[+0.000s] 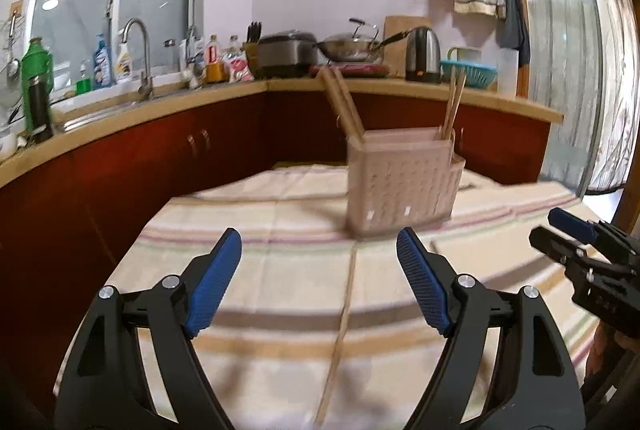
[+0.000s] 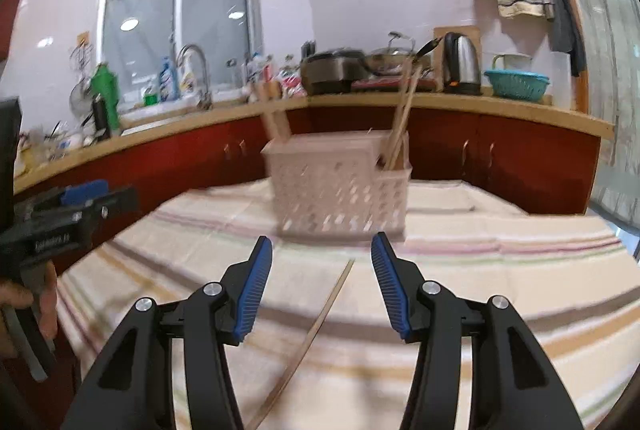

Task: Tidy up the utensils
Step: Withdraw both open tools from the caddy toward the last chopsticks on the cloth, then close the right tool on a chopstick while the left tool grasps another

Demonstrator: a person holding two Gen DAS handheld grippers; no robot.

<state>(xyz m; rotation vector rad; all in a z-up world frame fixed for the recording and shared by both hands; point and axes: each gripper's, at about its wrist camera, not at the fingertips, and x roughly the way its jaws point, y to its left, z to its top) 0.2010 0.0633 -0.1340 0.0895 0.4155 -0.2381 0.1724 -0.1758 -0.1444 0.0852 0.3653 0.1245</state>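
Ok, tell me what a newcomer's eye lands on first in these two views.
First the pale perforated utensil basket standing on the striped cloth, with chopsticks sticking up from its right end and wooden handles leaning out at its left. Next, a single chopstick lying loose on the cloth ahead of the open left gripper and open right gripper.

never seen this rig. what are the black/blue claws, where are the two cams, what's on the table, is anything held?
No robot: a person holds a two-finger clamp in each hand, with a fisheye camera on each looking along its fingers. One picture is from the left gripper, the other from the right gripper; each also glimpses the other at its edge. Both are open and hold nothing. On the striped cloth stands a pale perforated utensil basket with chopsticks upright in it. One loose chopstick lies on the cloth in front.
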